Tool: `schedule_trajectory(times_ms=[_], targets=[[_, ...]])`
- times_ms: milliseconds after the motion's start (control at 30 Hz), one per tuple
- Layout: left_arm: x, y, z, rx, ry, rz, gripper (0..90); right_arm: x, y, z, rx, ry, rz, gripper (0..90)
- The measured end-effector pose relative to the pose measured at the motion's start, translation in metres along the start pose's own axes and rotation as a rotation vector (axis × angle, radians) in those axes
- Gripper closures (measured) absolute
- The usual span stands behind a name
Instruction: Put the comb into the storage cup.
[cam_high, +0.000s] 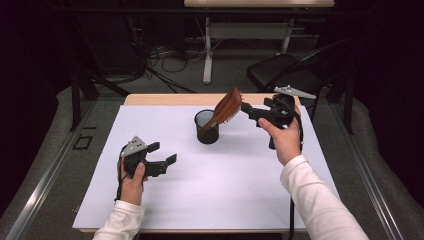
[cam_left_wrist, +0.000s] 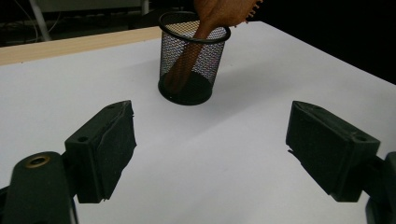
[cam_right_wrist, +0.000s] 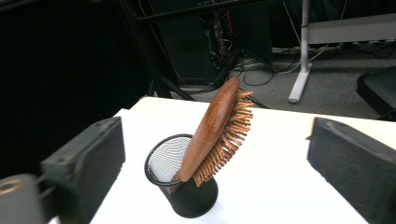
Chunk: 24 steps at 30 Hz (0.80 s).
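Standing handle-down in the one black mesh cup (cam_high: 206, 127) on my white table (cam_high: 210, 200), a single wooden hairbrush (cam_high: 226, 108) leans to the right, its head well above the rim. I hold two grippers. My right gripper (cam_high: 246, 108) hangs just beside the brush head with its jaws spread wide and nothing pressed between them. My left gripper (cam_high: 162, 154) rests low over the bare table, well apart from the cup, jaws likewise wide and holding nothing.

From the left gripper view the brush head (cam_left_wrist: 224, 9) is cut off by the top edge; the handle shows through the mesh (cam_left_wrist: 194, 56), though where its tip meets the base is hard to make out. From the right gripper view the whole head shows, back to the left and bristles (cam_right_wrist: 229, 135) to the right, while the handle is lost inside the cup (cam_right_wrist: 187, 191).

Beyond the far edge, the high view takes in one dark chair (cam_high: 285, 70) and a pale table leg (cam_high: 207, 50); tangled cables there blur into the dark.
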<state>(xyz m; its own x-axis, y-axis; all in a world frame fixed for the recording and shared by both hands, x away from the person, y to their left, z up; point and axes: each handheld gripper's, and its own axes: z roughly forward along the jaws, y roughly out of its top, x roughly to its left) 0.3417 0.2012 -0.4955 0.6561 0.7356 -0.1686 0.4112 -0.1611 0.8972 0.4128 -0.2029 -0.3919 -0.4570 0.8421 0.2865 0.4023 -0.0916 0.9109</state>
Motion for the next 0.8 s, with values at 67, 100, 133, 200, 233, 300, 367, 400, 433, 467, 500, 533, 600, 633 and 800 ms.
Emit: schedule_trajectory(times_ms=[67, 100, 133, 200, 233, 300, 367, 400, 433, 467, 500, 533, 600, 633, 800], targets=[[0.001, 0.000, 0.000, -0.002, 0.001, -0.003, 15.8, 0.001, 0.000, 0.000, -0.001, 0.007, 0.000, 1.1], [0.001, 0.000, 0.000, -0.001, 0.002, -0.003, 15.8, 0.001, 0.000, 0.000, -0.001, 0.010, -0.002, 0.0], [0.001, 0.000, -0.001, -0.002, 0.001, -0.003, 15.8, 0.001, 0.000, 0.000, 0.000, 0.013, -0.007, 0.0], [0.002, 0.001, -0.001, -0.005, 0.002, -0.007, 15.8, 0.001, 0.000, 0.000, 0.005, 0.011, -0.019, 0.0], [0.002, 0.001, -0.001, -0.007, 0.000, -0.009, 15.8, 0.001, -0.001, 0.000, 0.010, 0.007, -0.021, 0.0], [0.002, 0.001, -0.001, -0.008, 0.000, -0.010, 15.8, 0.001, -0.001, -0.002, 0.020, 0.013, -0.017, 0.0], [0.002, 0.001, -0.001, -0.008, -0.001, -0.011, 15.8, 0.000, -0.001, -0.003, 0.028, 0.015, -0.029, 0.0], [0.002, 0.001, -0.001, -0.007, -0.002, -0.010, 15.8, 0.000, -0.001, -0.004, 0.030, 0.018, -0.035, 0.0], [0.002, 0.001, -0.001, -0.006, -0.003, -0.008, 15.8, -0.001, -0.001, -0.005, 0.033, 0.020, -0.042, 0.0], [0.002, 0.001, -0.001, -0.006, -0.004, -0.007, 15.8, -0.001, -0.001, -0.005, 0.036, 0.024, -0.050, 0.0], [0.002, 0.001, -0.001, -0.005, -0.005, -0.005, 15.8, -0.002, -0.001, -0.006, 0.040, 0.024, -0.059, 0.0], [0.002, 0.002, -0.002, -0.004, -0.005, -0.004, 15.8, -0.002, -0.001, -0.007, 0.048, 0.024, -0.078, 0.0], [0.002, 0.002, -0.002, -0.006, -0.009, -0.007, 15.8, -0.002, -0.001, -0.008, 0.057, 0.021, -0.105, 0.0], [0.003, 0.002, -0.002, -0.008, -0.008, -0.008, 15.8, -0.001, -0.001, -0.009, 0.061, 0.019, -0.117, 0.0], [0.005, 0.004, -0.003, -0.009, -0.011, -0.013, 15.8, -0.001, 0.000, -0.011, 0.076, 0.024, -0.135, 0.0]])
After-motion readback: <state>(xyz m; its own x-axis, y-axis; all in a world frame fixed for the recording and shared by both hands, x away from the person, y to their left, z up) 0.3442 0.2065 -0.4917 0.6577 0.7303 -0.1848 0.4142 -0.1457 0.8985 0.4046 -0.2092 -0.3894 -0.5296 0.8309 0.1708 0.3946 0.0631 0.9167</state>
